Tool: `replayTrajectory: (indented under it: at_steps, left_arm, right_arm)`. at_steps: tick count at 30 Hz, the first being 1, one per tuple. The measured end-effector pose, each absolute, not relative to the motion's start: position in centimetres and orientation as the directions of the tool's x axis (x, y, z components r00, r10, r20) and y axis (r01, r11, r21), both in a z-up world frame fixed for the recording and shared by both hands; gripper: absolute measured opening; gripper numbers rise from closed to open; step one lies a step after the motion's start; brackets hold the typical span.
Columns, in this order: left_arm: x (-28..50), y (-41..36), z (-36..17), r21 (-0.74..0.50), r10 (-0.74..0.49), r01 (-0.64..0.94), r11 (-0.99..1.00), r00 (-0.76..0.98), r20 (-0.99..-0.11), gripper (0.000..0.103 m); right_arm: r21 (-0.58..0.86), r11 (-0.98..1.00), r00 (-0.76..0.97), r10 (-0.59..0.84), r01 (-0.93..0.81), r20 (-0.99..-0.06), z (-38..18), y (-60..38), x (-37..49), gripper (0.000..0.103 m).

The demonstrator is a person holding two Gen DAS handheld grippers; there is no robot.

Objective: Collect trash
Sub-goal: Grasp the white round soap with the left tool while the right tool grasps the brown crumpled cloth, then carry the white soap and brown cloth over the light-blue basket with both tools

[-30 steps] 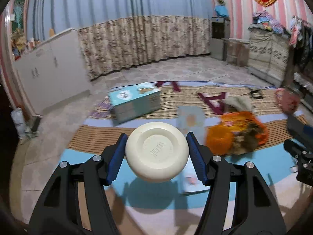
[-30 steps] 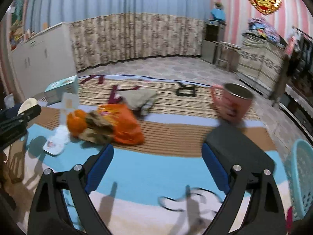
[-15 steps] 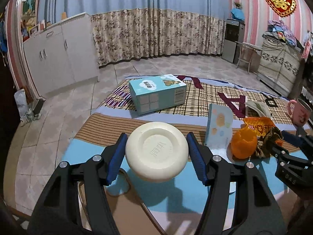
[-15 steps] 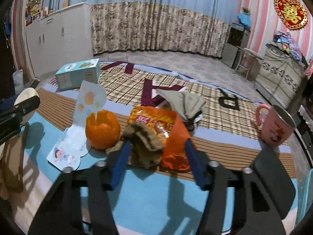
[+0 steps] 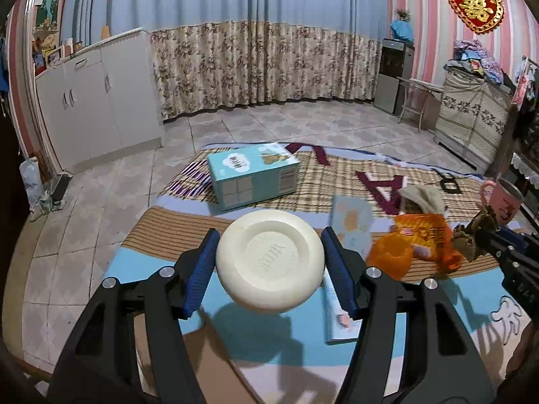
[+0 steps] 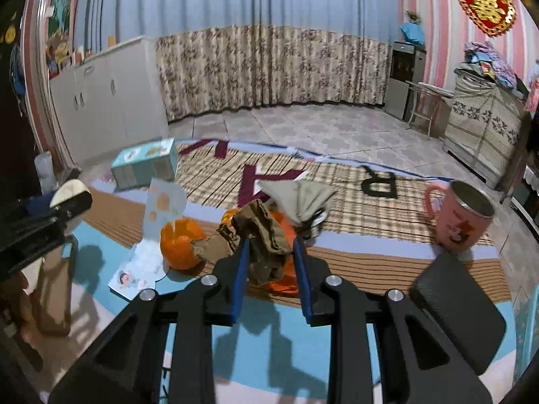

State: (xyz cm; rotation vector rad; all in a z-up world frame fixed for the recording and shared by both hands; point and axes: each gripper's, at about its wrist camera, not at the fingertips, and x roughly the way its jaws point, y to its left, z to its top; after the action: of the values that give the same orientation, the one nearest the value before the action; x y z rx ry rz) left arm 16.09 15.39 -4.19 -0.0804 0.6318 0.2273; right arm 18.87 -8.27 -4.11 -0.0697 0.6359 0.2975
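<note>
Centre of right wrist view: right gripper (image 6: 269, 259) jaws just closed from wide open, now pinching crumpled brown paper (image 6: 259, 235), lifted off orange wrapper (image 6: 286, 279) w/ orange peel (image 6: 180, 244) at left. Left gripper (image 5: 269, 262) unchanged, still clamping white round lid (image 5: 270, 262), frame centre.

A patterned cloth-covered surface (image 6: 353, 269) was seen carrying a teal box (image 5: 252, 176), pink mug (image 6: 460, 219), orange peel (image 6: 180, 242), orange wrapper (image 5: 426, 235), paper card (image 6: 145, 262), grey cloth (image 6: 296, 198), dark pad (image 6: 458, 313).
</note>
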Motion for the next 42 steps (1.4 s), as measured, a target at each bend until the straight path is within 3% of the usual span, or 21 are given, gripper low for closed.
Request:
replayTrajectory:
  at_steps: [26,42]
  left_arm:
    - [14.0,0.5,-1.3,0.039,-0.012,0.039,0.998,0.84,-0.542,0.06]
    - [13.5,-18.9,1.6,0.004,-0.312,0.362,0.932,0.808,-0.5,0.061]
  right_arm:
    - [-0.002,0.99,0.853,-0.12,0.138,-0.508,1.2,-32.1,10.7,0.027]
    - [0.016,0.935,0.791,-0.291,0.355,-0.538,-0.4,-45.3,7.6,0.027]
